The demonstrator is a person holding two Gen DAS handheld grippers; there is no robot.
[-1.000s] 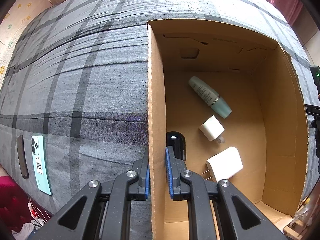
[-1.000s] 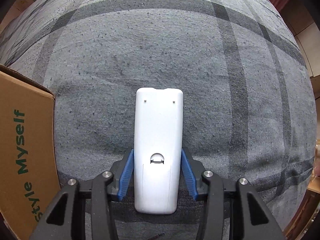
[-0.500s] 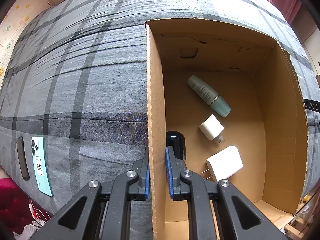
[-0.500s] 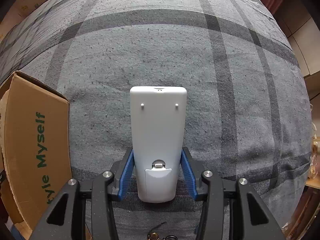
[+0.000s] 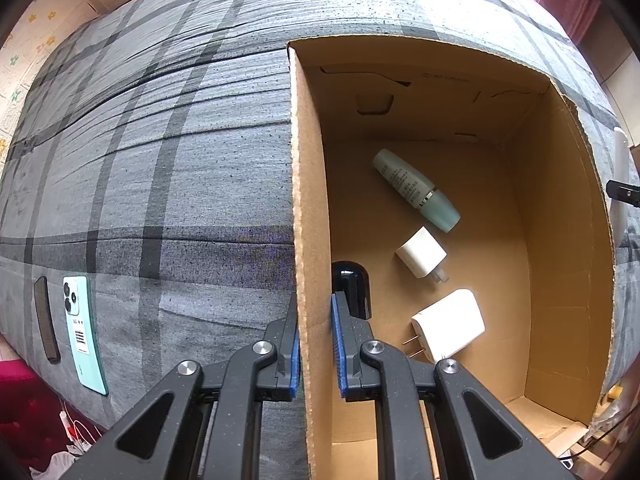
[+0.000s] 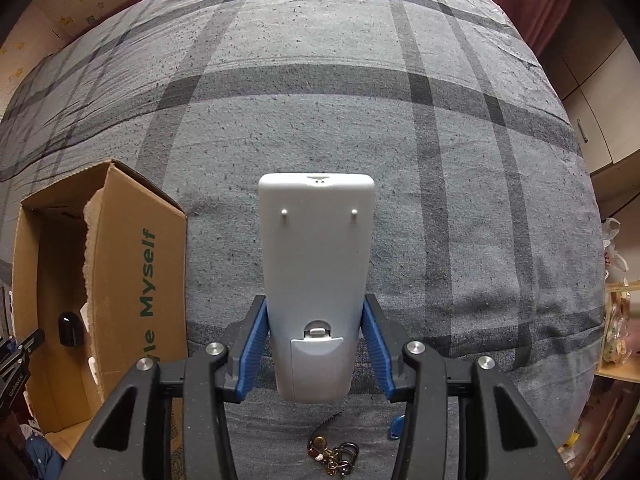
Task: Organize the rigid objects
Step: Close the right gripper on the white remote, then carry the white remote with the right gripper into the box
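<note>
My right gripper [image 6: 316, 354] grasps the white remote [image 6: 316, 280] above the bed [image 6: 440, 140], left gripper [image 5: 316, 344] pinching the box wall [image 5: 306, 200]; tail-end grip may let it slip.

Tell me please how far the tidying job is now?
Done: bottle, two chargers and a black item lie in the cardboard box. In hand: right gripper holds the white remote. Left: phone, keys.

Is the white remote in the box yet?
No. The right gripper holds the remote above the bedspread, beside the box.
</note>
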